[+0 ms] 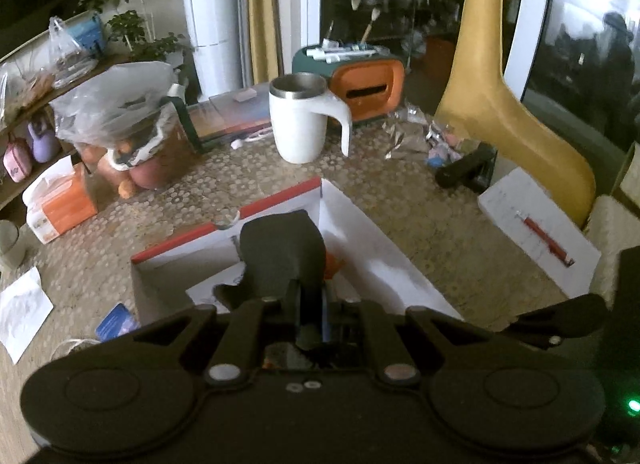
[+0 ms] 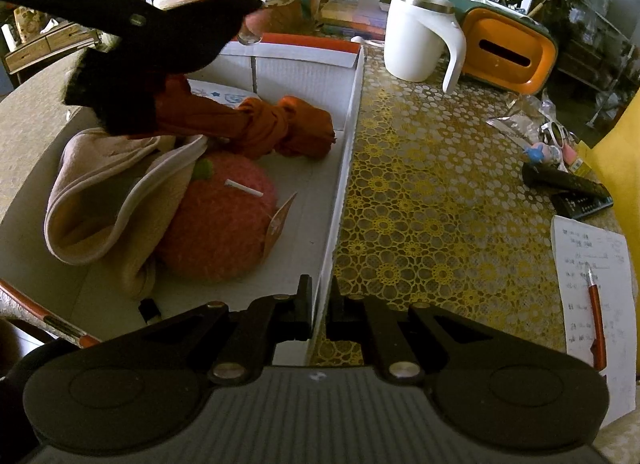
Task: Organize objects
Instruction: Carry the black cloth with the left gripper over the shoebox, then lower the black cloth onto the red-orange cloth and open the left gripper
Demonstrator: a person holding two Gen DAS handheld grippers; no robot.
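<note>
A white cardboard box (image 1: 360, 232) with a red rim sits on the patterned table. My left gripper (image 1: 308, 296) is shut on a black fuzzy cloth (image 1: 280, 252), which it holds over the box. In the right wrist view that black cloth (image 2: 120, 96) hangs above the box's far left part. Inside the box lie an orange knotted cloth (image 2: 280, 124), a beige cloth (image 2: 104, 192) and an orange plush ball (image 2: 224, 224) with a tag. My right gripper (image 2: 320, 304) is shut on the box's thin right wall (image 2: 344, 168).
A white mug (image 2: 416, 36) and an orange tissue holder (image 2: 504, 52) stand beyond the box. To the right lie a black remote (image 2: 568, 184) and a notepad (image 2: 588, 264) with a red pen. Bags of fruit (image 1: 116, 116) and an orange tissue pack (image 1: 60, 204) crowd the left.
</note>
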